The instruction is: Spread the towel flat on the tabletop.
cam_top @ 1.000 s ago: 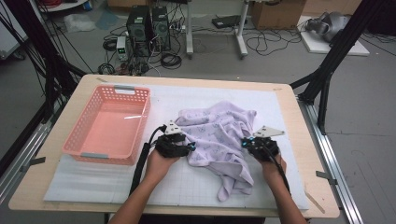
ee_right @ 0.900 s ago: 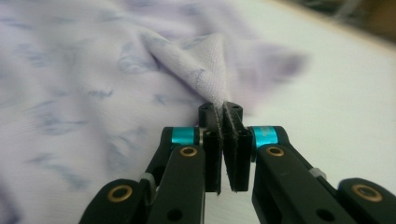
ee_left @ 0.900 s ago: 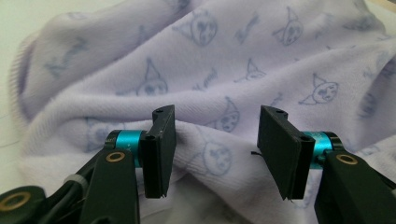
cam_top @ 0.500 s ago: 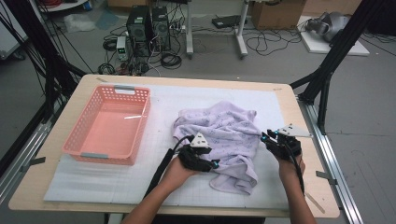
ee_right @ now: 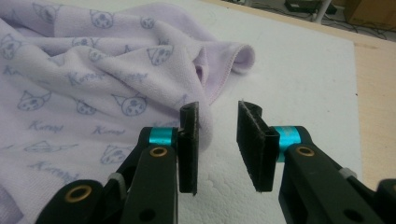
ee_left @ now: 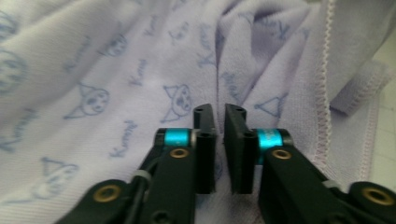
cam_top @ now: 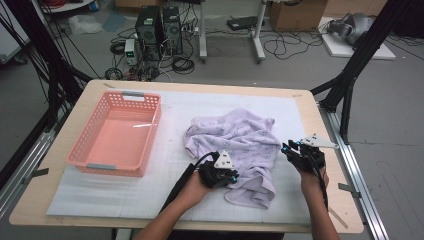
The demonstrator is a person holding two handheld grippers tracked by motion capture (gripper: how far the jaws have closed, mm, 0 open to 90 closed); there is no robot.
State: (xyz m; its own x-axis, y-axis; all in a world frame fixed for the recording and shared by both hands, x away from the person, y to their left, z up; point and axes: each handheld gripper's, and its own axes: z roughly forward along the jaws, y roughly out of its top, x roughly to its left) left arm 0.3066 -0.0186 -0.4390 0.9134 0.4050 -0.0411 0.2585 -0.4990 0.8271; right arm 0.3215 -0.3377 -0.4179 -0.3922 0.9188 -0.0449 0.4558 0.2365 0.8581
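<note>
Now | left tool (cam_top: 231, 176) clamped on lilac towel (cam_top: 240, 145) | right tool (cam_top: 295, 150) part-open, empty | white mat (cam_top: 165, 160) | cabled floor.

The towel (cam_top: 240, 145) between the two grippers is pale lilac, printed all over with small blue-grey cat-like faces and slanted script words, and its hem just right of the left gripper (ee_left: 219, 119) is stitched in a lighter lilac thread. Both the left gripper and the right gripper (ee_right: 218, 116) have black jaws with bright cyan bands and brass-coloured screws. Well to the left of the left gripper stands a salmon-pink basket (cam_top: 80, 155) with grey handles. Under the right gripper the foam mat (cam_top: 150, 190) is white, on a light wood table (cam_top: 35, 200).
</note>
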